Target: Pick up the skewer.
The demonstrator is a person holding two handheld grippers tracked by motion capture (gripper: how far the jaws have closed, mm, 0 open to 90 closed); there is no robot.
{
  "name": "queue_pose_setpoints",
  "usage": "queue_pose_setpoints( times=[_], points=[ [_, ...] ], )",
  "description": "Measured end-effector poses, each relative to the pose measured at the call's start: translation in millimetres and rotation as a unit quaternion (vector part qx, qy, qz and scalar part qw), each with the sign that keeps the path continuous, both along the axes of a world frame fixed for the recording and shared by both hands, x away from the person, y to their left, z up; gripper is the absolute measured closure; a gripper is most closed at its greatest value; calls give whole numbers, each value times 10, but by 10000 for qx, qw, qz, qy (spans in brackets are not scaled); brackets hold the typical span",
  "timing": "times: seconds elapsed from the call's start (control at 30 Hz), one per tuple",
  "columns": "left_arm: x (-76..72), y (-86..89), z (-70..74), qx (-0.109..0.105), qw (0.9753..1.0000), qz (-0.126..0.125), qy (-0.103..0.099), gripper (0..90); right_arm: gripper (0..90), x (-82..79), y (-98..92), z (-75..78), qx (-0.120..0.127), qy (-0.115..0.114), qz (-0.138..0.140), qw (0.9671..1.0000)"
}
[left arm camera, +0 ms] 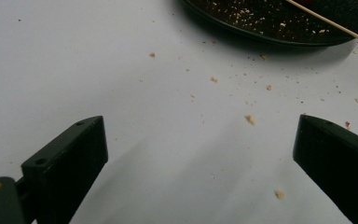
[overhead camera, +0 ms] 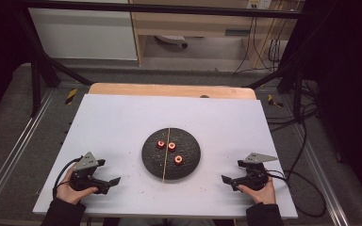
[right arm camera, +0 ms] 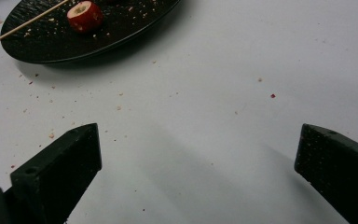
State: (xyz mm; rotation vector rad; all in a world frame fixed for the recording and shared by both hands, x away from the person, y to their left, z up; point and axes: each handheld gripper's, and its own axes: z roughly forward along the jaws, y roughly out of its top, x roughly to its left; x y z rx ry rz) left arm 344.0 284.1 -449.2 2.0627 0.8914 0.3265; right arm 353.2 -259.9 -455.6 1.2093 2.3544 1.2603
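Resting apart — left tool (overhead camera: pixel 114 181) | right tool (overhead camera: pixel 227 179) | plate (overhead camera: pixel 151 162) between

Black, rough-textured plate (overhead camera: pixel 151 160) with pale crumbs, bearing three red pieces (overhead camera: pixel 178 160) with pale cored centres and a light tan skewer (overhead camera: pixel 166 155). White table (overhead camera: pixel 118 122) speckled with tan and red crumbs; black grippers.

crumbs (left arm camera: pixel 250 119) dot the white table (overhead camera: pixel 113 127)

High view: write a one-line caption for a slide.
Two open hand-held grippers, left and right, rest on the white table either side of a black plate holding three red fruit pieces and a skewer.
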Motion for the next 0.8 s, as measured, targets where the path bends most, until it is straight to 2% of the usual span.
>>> queue_pose_setpoints(
  times=[0.47, 0.8],
  points=[
    [-14, -81, 43, 19, 10000, -76, -25, 27, 13, -6, -2, 14, 52, 16, -10, 10000],
    [-6, -197, 101, 18, 10000, -18, 19, 41, 13, -6, 8, 16, 27, 2, 16, 10000]
  ],
)
